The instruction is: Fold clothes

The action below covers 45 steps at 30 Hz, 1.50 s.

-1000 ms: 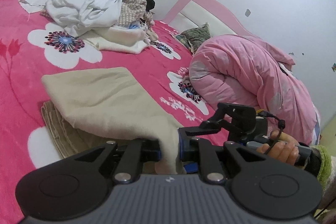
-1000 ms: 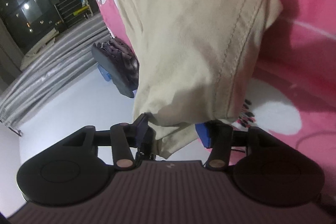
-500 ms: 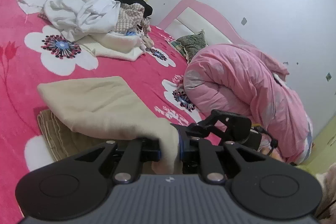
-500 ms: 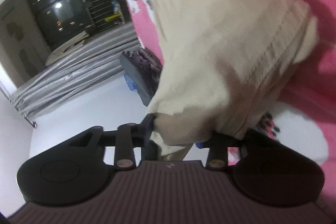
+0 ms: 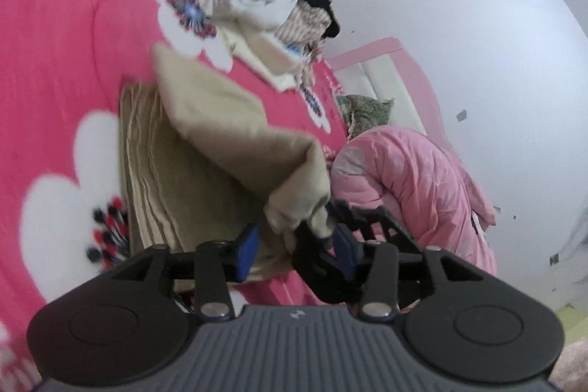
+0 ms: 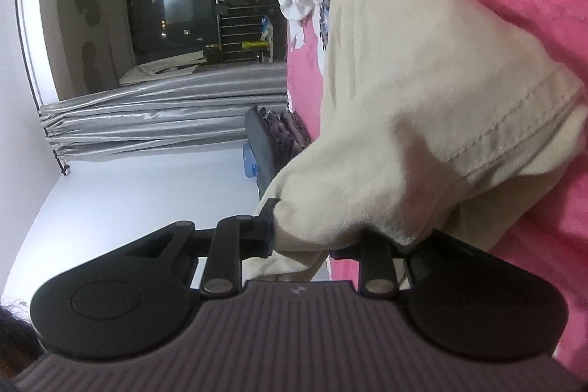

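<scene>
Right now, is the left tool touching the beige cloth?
Cannot tell. In the left wrist view the left tool has just been opening, and the beige cloth overlaps it without showing contact.

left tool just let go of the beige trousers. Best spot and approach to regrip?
The left tool has just been opening; its pads no longer press the cloth. Regrip the bunched corner of the beige trousers hanging just ahead of it, beside the right tool. Come in level from the near side: that corner is lifted, thick, and free of the bedspread.
</scene>
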Available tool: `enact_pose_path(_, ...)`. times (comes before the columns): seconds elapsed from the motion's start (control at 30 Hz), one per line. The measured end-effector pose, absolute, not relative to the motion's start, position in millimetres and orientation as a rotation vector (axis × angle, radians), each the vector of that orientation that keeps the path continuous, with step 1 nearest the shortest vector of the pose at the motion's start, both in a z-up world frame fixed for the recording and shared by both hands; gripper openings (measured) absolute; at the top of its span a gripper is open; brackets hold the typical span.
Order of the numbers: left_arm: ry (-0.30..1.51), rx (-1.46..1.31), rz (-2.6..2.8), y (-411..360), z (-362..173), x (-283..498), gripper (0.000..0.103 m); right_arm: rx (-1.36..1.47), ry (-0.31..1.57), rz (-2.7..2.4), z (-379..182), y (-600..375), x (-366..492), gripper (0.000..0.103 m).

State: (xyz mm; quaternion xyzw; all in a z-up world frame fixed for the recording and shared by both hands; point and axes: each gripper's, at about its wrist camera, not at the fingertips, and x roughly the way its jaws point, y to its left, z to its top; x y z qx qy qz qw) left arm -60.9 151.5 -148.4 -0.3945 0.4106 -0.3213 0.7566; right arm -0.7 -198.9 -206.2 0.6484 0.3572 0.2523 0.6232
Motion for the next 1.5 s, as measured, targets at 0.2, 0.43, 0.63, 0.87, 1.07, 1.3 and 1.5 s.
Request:
enact_pose_path(0.2,0.895,-0.937,-0.671,133.3,-152.8,-43.3,0.052,1.411,0.774,0.589,-196.6,-194.1,0.3,0.025)
enact_pose_path(0.43,0.869,-0.978,-0.572,136.9,-153.2,-34.6,0.048,1.329,0.706,0.648,-193.8,-188.9,-2.7,0.025)
enact_pose_path(0.63,0.837,-0.896,-0.535,129.1,-161.0,-36.8,0.019,1.325,0.801,0.639,-207.0,-195.2,0.1,0.026)
enact_pose_path(0.87,0.830,-0.815,-0.514,133.9,-168.0,-41.9,0.017,1.534,0.966,0.594,-216.5,-223.4,-13.6,0.037)
enact_pose_path(1.07,0.819,-0.769,-0.528,132.5,-162.9,-43.6,0.017,1.703,1.044,0.549,-227.0,-235.4,-27.6,0.039)
enact_pose_path(1.3,0.810,-0.805,-0.549,130.7,-149.0,-38.9,0.015,1.267,1.071,0.579,-188.8,-209.0,-20.6,0.039)
enact_pose_path(1.5,0.800,-0.788,-0.566,125.7,-136.5,-32.9,0.015,0.426,0.821,0.681,-107.9,-149.5,-41.9,0.022)
